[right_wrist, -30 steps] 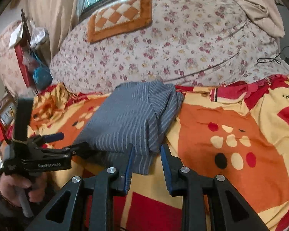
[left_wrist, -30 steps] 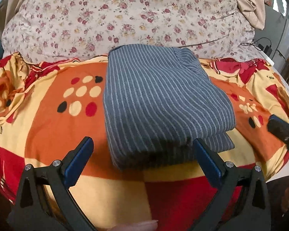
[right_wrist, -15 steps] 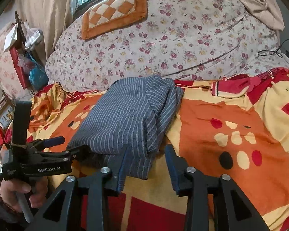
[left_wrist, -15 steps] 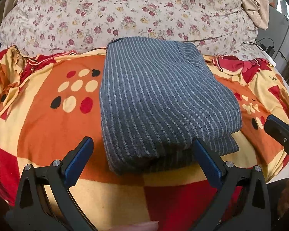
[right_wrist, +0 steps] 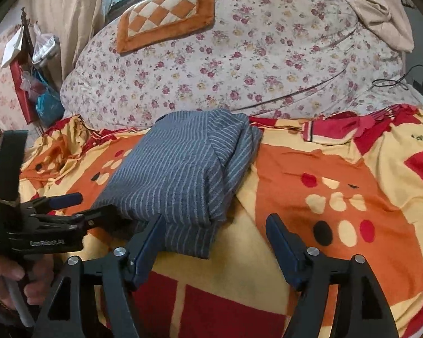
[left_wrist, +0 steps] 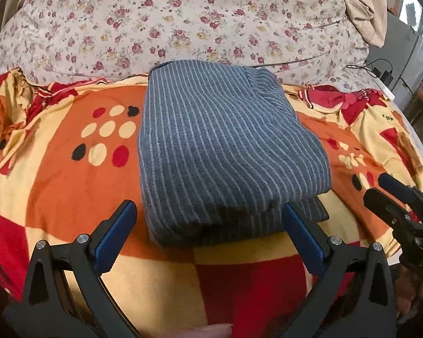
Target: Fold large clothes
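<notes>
The folded blue striped garment (left_wrist: 225, 152) lies on the orange, yellow and red blanket (left_wrist: 56, 186), directly ahead of both tongs. The left gripper (left_wrist: 208, 219) stands wide open, its near edge between the pads, untouched. The right gripper (right_wrist: 214, 233) has just been opening; its jaws are spread, gripping nothing, the garment's corner just ahead.

A bed under a daylit window

An orange, red and yellow blanket (right_wrist: 338, 169) covers the bed; behind it a floral quilt (right_wrist: 239, 56) carries a checkered orange mat (right_wrist: 166, 14), beside beige curtains (right_wrist: 70, 14).
</notes>
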`<state>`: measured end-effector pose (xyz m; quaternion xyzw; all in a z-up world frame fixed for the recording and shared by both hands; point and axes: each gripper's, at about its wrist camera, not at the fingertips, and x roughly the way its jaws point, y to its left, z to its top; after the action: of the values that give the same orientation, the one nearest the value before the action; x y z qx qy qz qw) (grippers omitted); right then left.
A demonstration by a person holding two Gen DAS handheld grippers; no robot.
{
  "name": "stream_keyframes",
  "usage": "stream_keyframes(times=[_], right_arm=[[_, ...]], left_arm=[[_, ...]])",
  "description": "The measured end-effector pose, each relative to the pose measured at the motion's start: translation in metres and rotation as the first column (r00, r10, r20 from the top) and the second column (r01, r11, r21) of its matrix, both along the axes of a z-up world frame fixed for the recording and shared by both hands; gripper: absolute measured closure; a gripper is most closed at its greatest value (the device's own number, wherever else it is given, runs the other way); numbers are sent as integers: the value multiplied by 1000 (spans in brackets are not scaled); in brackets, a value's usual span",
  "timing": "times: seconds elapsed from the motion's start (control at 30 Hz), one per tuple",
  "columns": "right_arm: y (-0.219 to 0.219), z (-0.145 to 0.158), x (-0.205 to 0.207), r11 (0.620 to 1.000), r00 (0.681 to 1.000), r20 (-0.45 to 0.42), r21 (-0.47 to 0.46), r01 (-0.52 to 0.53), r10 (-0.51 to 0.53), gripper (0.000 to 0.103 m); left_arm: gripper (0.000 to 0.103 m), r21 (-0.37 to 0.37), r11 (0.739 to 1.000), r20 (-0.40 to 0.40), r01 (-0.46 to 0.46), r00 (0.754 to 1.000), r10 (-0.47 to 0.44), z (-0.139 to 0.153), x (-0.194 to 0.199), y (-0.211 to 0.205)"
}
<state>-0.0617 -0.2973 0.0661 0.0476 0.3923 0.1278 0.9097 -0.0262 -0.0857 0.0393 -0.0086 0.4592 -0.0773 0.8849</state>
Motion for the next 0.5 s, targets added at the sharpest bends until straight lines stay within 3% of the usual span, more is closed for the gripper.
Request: stream_keyframes(times=[0.2,0.5], right_arm=[[-1,11,-16,997,999,16,-73,39,-38,32],[3,23,-33,997,998,54,-73,24,-20,32]], left_arm=[[1,50,998,23,-43,999,42,12,-12,2],[1,72,996,70,-51,996,46,24,-32,4]])
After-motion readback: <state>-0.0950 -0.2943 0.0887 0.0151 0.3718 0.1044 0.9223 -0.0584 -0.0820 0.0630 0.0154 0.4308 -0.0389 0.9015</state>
